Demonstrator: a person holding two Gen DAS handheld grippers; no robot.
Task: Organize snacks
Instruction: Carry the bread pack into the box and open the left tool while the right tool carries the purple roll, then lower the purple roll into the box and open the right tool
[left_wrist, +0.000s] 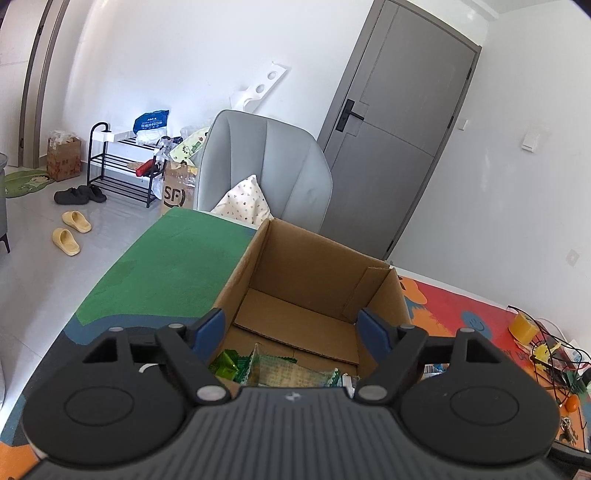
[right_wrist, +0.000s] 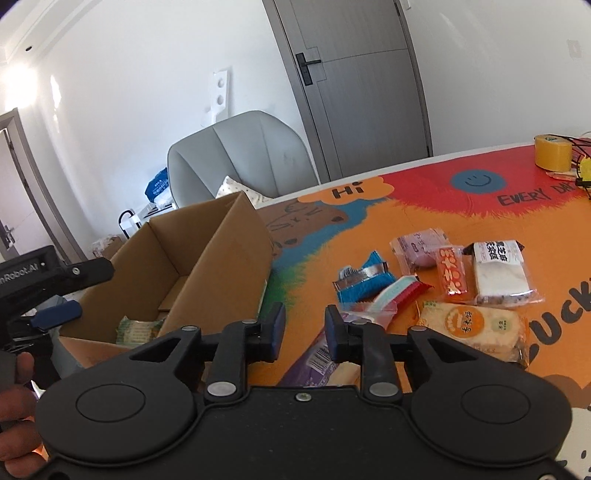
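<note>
An open cardboard box (left_wrist: 317, 269) stands on the colourful table mat; it also shows in the right wrist view (right_wrist: 207, 258). My left gripper (left_wrist: 291, 328) is open and empty, held over the box's near end. Green and pale snack packets (left_wrist: 273, 373) lie in the box below it; one shows in the right wrist view (right_wrist: 138, 330). My right gripper (right_wrist: 304, 325) is open with a narrow gap and empty, just right of the box. A purple packet (right_wrist: 314, 362) lies under it. Several snack packets lie beyond: blue (right_wrist: 364, 282), pink (right_wrist: 421, 245), orange (right_wrist: 452, 271), white (right_wrist: 500, 273), round-label cracker (right_wrist: 476, 325).
A yellow tape roll (right_wrist: 553, 152) and wires (right_wrist: 583, 170) sit at the table's far right. A grey armchair (left_wrist: 266, 166) with a cushion stands behind the table. A grey door (left_wrist: 402, 110), shoe rack (left_wrist: 118, 170) and slippers (left_wrist: 72, 230) lie beyond.
</note>
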